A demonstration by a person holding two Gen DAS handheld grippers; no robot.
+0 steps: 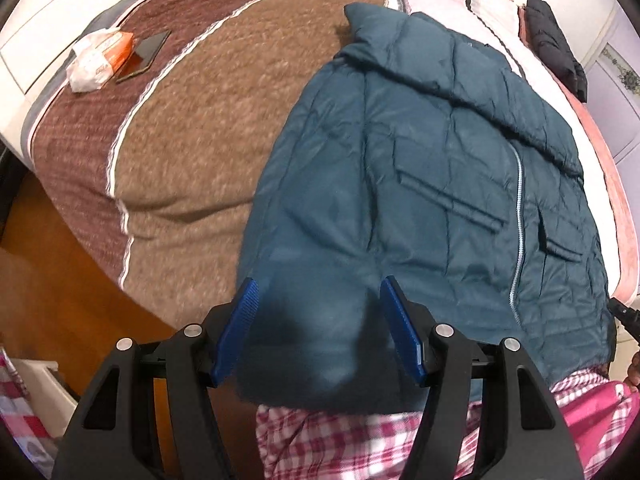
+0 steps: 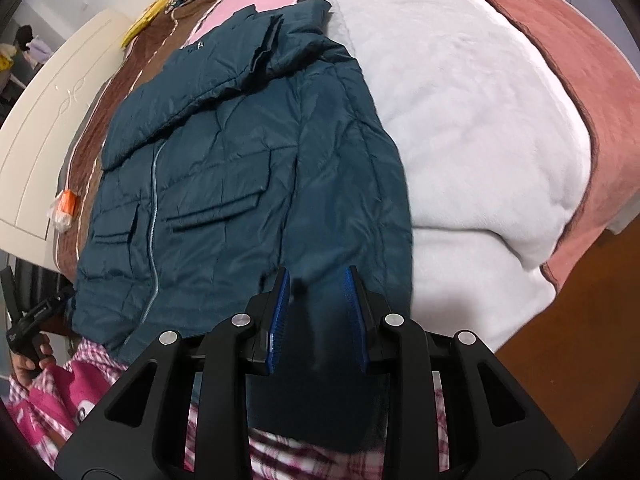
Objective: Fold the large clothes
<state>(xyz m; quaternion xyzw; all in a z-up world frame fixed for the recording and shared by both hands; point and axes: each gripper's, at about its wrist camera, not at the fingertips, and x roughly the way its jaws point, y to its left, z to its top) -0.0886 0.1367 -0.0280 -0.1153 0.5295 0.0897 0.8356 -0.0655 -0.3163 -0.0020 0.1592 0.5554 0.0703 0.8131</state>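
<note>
Both grippers pinch the jacket's near corners, ready to fold.
The left gripper (image 1: 318, 330) and right gripper (image 2: 318, 320) each clamp the hem of the teal jacket (image 1: 432, 184), which lies zipped and spread flat on the bed (image 1: 208, 120).

The jacket's (image 1: 420, 184) near hem is a blur where it bunches between the left gripper's (image 1: 316, 320) pads, and again inside the right gripper (image 2: 318, 312). Its back lies hidden against the bed (image 1: 192, 128). The writing on the orange-and-white packet (image 1: 100, 56) is too small to read.
</note>
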